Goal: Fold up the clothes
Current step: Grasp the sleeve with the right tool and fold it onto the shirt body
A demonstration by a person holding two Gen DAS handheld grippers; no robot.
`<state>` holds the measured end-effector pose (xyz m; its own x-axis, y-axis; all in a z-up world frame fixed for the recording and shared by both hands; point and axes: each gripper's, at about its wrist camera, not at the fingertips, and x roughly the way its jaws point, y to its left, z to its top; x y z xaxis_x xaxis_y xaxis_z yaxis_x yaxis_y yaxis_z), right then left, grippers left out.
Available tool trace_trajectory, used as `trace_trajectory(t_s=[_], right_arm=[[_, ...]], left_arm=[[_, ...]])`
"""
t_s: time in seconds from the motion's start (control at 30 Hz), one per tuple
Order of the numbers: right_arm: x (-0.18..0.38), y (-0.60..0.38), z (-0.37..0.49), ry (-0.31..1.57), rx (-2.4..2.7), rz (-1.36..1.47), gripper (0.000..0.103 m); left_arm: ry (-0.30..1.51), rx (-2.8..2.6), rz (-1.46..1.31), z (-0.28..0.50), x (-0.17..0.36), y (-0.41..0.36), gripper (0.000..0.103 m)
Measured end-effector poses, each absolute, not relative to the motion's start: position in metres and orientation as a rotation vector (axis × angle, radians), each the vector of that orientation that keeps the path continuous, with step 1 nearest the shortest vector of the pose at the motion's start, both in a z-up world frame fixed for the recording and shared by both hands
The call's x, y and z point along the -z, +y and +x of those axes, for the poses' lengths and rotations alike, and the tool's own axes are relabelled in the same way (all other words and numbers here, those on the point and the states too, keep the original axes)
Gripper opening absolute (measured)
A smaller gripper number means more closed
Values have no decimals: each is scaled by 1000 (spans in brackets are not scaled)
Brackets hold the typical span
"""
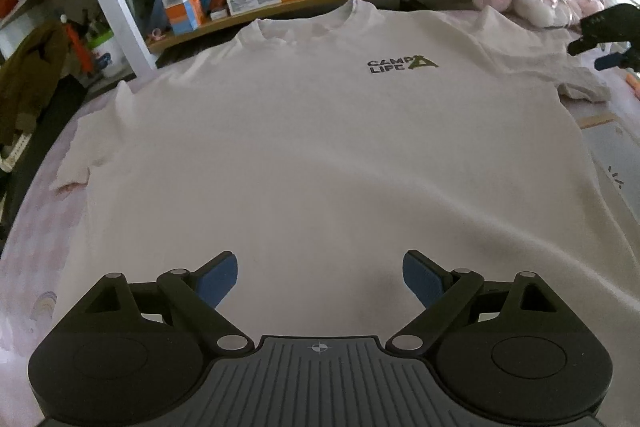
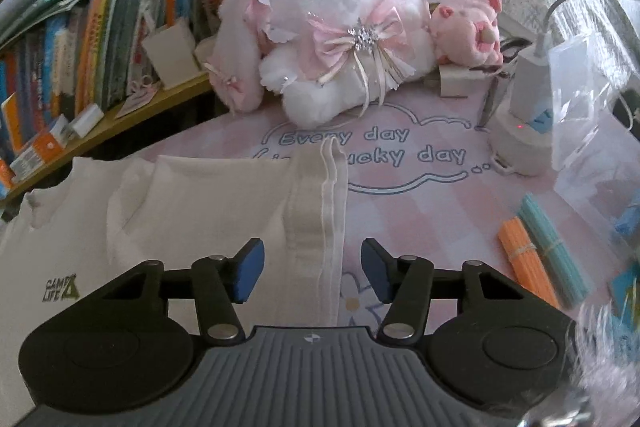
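White cotton T-shirt w/ green "CAMP LIFE" print lies flat, front up, on pink patterned table, filling centre of left view. Fold not begun, by the look.

Left hand-held gripper wide open above hem, nothing held. Right hand-held gripper also open, straddling sleeve edge; next probably pinch sleeve, fold inward.

Nearby: white-pink plush rabbit upper centre, orange/teal stick bundles at right — clear of shirt.

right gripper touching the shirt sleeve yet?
Cannot tell. In the right wrist view the open right gripper straddles the T-shirt sleeve hem; no clear contact or gap.
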<state>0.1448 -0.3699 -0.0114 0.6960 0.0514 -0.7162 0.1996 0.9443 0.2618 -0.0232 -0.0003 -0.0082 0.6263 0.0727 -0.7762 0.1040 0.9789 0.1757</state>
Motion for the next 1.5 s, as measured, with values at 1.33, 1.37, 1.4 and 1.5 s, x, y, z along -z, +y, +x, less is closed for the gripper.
trace_trajectory(t_s=[1.33, 1.37, 1.4, 1.5], right_arm=[[-35, -135, 86, 772, -513, 26, 67], [-34, -140, 81, 780, -499, 17, 67], [-34, -147, 76, 782, -484, 15, 67], [-31, -169, 64, 784, -420, -11, 60]], left_arm=[[878, -28, 53, -25, 11, 79, 92], [876, -30, 53, -26, 12, 80, 92], [875, -32, 50, -26, 12, 81, 92], [872, -31, 42, -27, 13, 82, 92]])
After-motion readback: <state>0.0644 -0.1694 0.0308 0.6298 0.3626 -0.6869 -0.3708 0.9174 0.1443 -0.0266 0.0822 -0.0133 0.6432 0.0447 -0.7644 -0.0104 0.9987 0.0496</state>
